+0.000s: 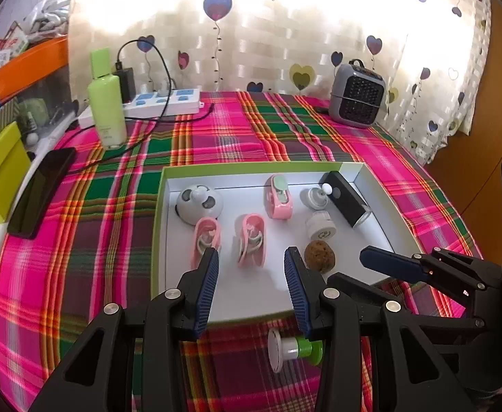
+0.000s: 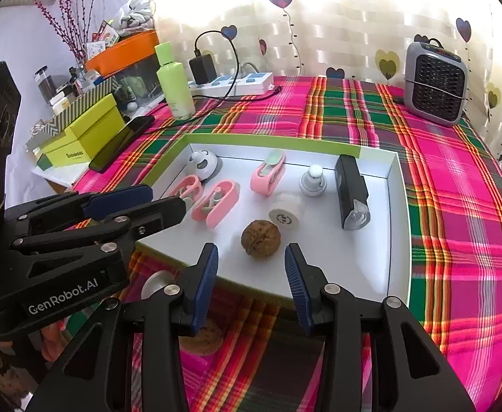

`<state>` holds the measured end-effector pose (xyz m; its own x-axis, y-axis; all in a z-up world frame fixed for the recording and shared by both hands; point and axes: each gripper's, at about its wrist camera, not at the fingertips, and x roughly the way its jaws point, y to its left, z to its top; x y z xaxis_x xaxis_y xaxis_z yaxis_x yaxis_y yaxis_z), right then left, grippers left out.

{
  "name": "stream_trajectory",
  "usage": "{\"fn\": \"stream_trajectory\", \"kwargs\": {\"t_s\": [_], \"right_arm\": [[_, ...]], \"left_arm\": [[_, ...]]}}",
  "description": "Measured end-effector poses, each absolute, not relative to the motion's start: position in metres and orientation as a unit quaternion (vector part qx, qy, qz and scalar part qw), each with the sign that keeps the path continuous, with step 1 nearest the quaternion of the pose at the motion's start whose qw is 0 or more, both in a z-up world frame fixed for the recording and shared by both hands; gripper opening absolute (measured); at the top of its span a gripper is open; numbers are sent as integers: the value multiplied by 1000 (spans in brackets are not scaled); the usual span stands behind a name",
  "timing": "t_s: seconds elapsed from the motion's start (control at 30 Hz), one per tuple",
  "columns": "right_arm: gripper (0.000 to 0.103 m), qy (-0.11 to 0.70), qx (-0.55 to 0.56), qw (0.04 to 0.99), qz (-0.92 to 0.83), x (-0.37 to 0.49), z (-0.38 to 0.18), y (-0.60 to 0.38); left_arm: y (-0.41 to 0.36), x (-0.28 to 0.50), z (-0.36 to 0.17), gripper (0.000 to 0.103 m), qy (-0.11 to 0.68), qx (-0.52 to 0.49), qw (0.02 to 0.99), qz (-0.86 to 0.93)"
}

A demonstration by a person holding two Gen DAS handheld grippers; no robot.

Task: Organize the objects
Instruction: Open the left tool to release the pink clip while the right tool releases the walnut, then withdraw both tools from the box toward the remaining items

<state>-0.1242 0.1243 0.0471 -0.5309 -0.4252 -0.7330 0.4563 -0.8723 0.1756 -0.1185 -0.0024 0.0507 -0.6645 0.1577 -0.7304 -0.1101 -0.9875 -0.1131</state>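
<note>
Both pairs of jaws stood apart with nothing between them. At lower centre of its own view, the left gripper [image 1: 251,288] hovered over the near edge of the white tray [image 1: 168,240], above a green-and-white bottle [image 1: 294,350] lying on the plaid cloth [image 1: 79,274]. Likewise the right gripper [image 2: 251,285] hung just short of the walnut [image 2: 260,238] in the tray; a second brown, round thing [image 2: 204,341], possibly another walnut, lay on the cloth beneath it, partly hidden.
</note>
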Motion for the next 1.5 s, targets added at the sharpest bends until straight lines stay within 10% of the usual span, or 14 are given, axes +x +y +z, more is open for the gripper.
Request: {"fn": "stream_trajectory", "kwargs": {"t_s": [1.5], "right_arm": [[42,18,412,288,-864,-72,34,130]], "left_arm": [[-25,-62,30,43,-70,-416,78,903]]}}
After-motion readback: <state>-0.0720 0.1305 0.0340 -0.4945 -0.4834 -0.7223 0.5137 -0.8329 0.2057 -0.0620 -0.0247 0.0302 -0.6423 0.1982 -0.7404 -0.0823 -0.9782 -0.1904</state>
